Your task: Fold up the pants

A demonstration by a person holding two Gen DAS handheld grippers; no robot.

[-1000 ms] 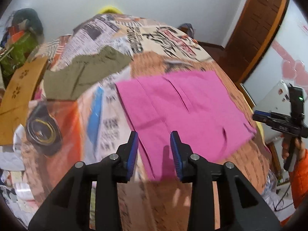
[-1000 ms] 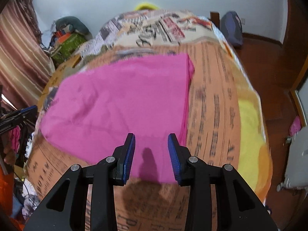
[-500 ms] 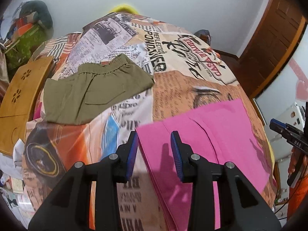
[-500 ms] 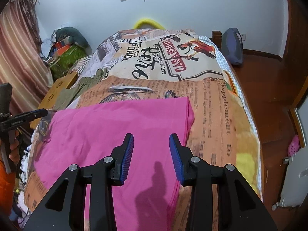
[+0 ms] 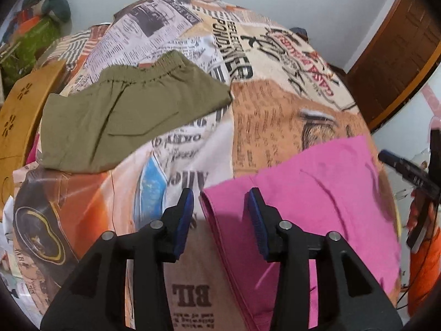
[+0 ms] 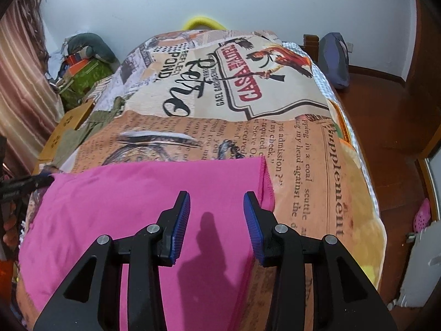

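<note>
Folded pink pants (image 5: 317, 207) lie flat on the bed with the newspaper-print cover (image 5: 261, 115). My left gripper (image 5: 220, 212) is open and empty, over the pants' near left corner. In the right wrist view the pink pants (image 6: 137, 207) fill the lower left. My right gripper (image 6: 216, 215) is open and empty, above the pants near their far right corner (image 6: 263, 162). The right gripper also shows at the right edge of the left wrist view (image 5: 408, 171).
Folded olive-green pants (image 5: 124, 115) lie further back on the left of the bed. A wooden board (image 5: 19, 115) leans at the bed's left side. A clutter pile (image 6: 82, 66) sits by the wall. Wooden floor (image 6: 386, 115) and a dark bag (image 6: 335, 60) are to the right.
Both grippers have pulled back and tilted up from the pink pants. More of the bed and the olive pants now show. Both stay open.
</note>
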